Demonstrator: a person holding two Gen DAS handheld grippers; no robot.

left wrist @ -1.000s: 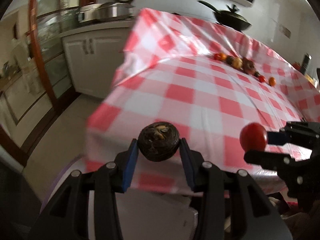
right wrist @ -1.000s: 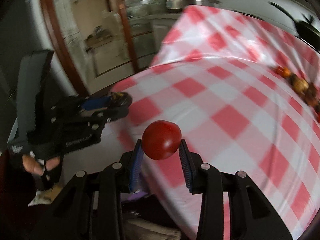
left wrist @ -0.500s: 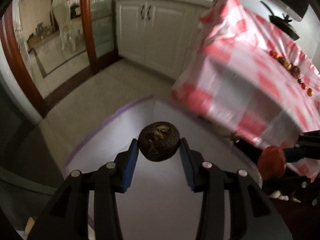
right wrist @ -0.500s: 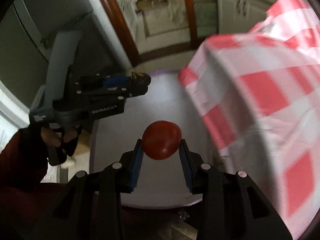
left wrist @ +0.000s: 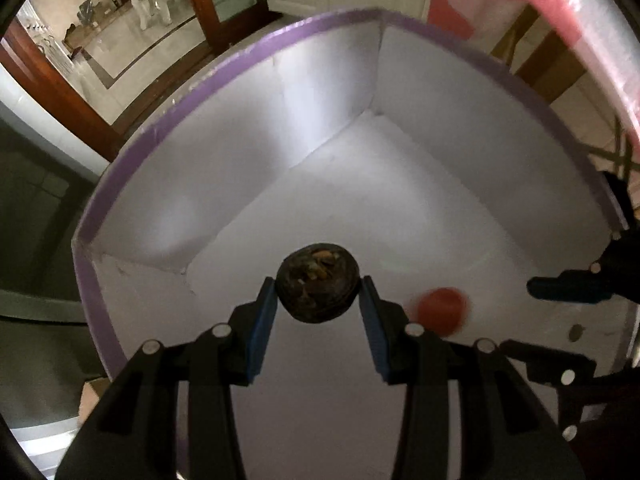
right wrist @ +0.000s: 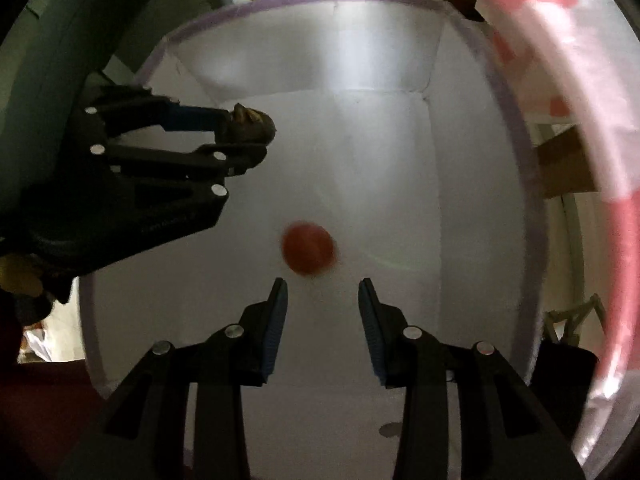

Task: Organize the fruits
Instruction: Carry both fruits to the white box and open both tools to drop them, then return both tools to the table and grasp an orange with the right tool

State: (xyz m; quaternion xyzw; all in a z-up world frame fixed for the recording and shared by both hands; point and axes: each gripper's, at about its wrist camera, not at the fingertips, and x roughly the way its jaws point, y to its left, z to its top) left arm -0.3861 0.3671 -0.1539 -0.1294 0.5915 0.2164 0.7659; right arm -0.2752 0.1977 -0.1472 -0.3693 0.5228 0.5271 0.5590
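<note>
In the left wrist view, the left gripper point(left wrist: 319, 294) fills the lower frame, its blue pads point(left wrist: 262, 330) pinching a dark, wrinkled round fruit point(left wrist: 318, 283) at frame centre. Just right of it and lower lies a blurred red tomato point(left wrist: 442, 311), free of any finger, inside a white box point(left wrist: 248, 168) with a purple rim. At the right edge the right gripper point(left wrist: 560, 320) pokes in, one blue-padded finger above and one black finger below, spread with nothing between them. Past the box's far corner, at upper left, a wooden door frame point(left wrist: 56, 84) and a tiled room show; at upper right hangs a blurred red-and-white cloth point(left wrist: 560, 12).

In the right wrist view, the right gripper point(right wrist: 323, 322) sits at lower centre with its pads point(right wrist: 276, 328) apart and empty. The tomato point(right wrist: 308, 249) is just beyond the tips, blurred, clear of both pads, over the box point(right wrist: 400, 184) floor. Whether it rests on the floor I cannot tell. At middle left the left gripper point(right wrist: 250, 136) reaches in from the side, clamped on the dark fruit point(right wrist: 252, 124). The box's back wall stands at top centre, and the cloth point(right wrist: 560, 60) curves down the right edge.
</note>
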